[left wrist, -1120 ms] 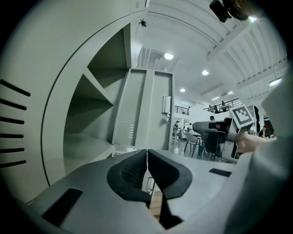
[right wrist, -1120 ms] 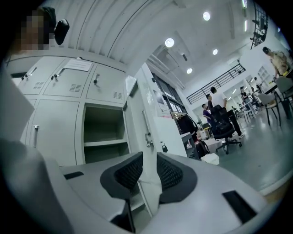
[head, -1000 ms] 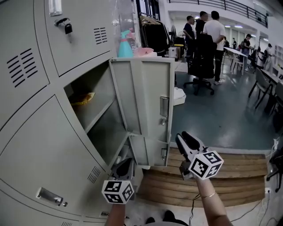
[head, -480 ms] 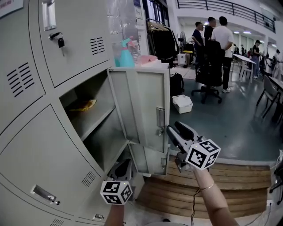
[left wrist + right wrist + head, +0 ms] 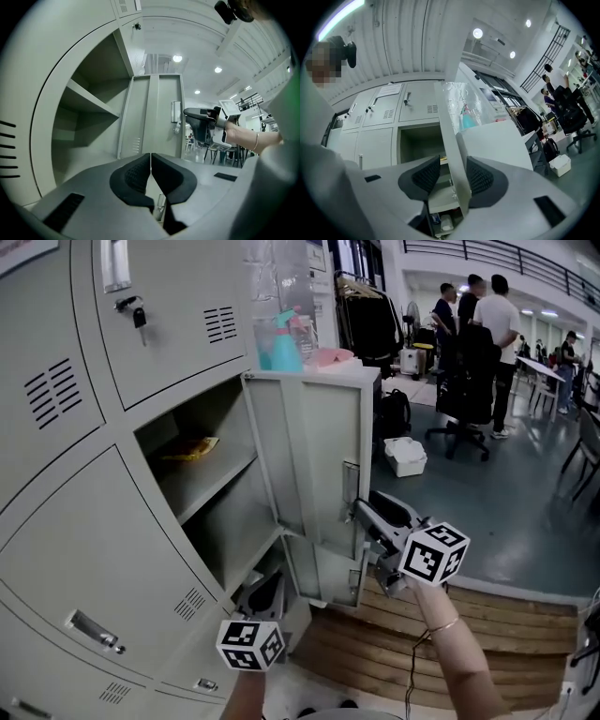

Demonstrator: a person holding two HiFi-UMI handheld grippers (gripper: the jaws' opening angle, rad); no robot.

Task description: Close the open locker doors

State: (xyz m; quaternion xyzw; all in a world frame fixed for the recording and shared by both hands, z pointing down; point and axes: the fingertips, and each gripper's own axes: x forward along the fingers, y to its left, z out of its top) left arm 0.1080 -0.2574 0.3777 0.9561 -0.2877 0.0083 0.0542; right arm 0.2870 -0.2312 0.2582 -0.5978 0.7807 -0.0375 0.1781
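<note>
The upper grey locker door (image 5: pixel 314 456) stands swung out from its open compartment (image 5: pixel 192 474), and a smaller lower door (image 5: pixel 328 573) hangs open beneath it. My right gripper (image 5: pixel 364 515) is at the upper door's free edge, near the latch (image 5: pixel 350 479). In the right gripper view the door edge (image 5: pixel 450 131) stands between the pads of the right gripper (image 5: pixel 452 176). Its jaws are closing from wide, with a gap left beside the left pad. My left gripper (image 5: pixel 262 592) hangs low by the lower compartment. The left gripper (image 5: pixel 150 161) is shut with nothing in it.
A yellow packet (image 5: pixel 192 448) lies on the shelf in the open compartment. Closed lockers (image 5: pixel 84 549) fill the left. A blue spray bottle (image 5: pixel 284 348) stands behind the door. A wooden platform (image 5: pixel 487 615) runs below. Further off are a white box (image 5: pixel 405 456), an office chair and several people (image 5: pixel 487 324).
My right gripper has moved left and up to the open door's free edge, and its jaws have spread around that edge. The left gripper has stayed low and shut.
</note>
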